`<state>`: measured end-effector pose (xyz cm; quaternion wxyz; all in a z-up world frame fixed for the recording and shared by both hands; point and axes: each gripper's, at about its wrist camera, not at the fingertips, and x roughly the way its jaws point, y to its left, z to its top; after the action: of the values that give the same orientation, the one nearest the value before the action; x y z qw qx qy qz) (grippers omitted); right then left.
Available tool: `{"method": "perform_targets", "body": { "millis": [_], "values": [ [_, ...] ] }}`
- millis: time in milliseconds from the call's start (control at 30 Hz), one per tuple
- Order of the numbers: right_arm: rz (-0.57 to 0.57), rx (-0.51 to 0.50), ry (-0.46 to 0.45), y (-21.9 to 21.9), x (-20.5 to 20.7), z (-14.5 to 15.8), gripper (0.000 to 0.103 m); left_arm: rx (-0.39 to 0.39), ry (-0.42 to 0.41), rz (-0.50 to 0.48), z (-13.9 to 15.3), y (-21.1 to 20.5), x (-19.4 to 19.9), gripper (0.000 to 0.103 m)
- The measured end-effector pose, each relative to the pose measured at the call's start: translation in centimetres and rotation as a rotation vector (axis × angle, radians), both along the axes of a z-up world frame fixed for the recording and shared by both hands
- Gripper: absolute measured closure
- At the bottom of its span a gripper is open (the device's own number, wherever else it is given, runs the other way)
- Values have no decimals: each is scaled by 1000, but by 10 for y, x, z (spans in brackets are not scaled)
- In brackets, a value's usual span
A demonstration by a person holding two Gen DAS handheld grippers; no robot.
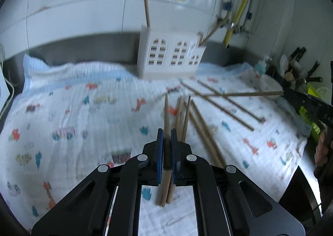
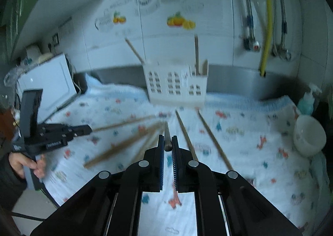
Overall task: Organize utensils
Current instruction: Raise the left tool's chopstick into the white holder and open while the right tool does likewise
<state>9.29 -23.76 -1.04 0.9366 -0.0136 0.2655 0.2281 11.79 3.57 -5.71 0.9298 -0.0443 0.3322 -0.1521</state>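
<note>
- Chopsticks [image 1: 205,100] are lying scattered on the printed cloth [image 1: 83,111], toward its far edge, near the white holder [image 1: 170,55].
- Left gripper [image 1: 166,138] is clamping one chopstick [image 1: 166,111].
- Right gripper [image 2: 167,144] is pinching another chopstick [image 2: 167,132].

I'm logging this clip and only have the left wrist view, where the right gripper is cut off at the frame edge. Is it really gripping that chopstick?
Observer: Yes. The right wrist view shows the right gripper with its jaws closed on the end of a chopstick that points toward the white holder.
Operator: What is in the blur on my far right?
Observer: A white bowl sits at the right edge of the cloth, with a teal pump bottle behind it.
Operator: And past my left edge?
Observer: A white box-like appliance stands by the cloth's far left corner.
</note>
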Motion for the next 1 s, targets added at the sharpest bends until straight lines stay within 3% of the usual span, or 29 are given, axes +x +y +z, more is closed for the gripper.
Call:
{"method": "perform_targets", "body": {
  "millis": [500, 800, 1000],
  "values": [
    [65, -42, -92, 19, 32, 68, 96, -12, -144, -29, 43, -13, 29, 98],
    [75, -69, -151, 27, 49, 99, 96, -2, -158, -48, 45, -24, 50, 98],
    [76, -73, -185, 30, 59, 118, 96, -5, -188, -68, 62, -27, 58, 98]
  ]
}}
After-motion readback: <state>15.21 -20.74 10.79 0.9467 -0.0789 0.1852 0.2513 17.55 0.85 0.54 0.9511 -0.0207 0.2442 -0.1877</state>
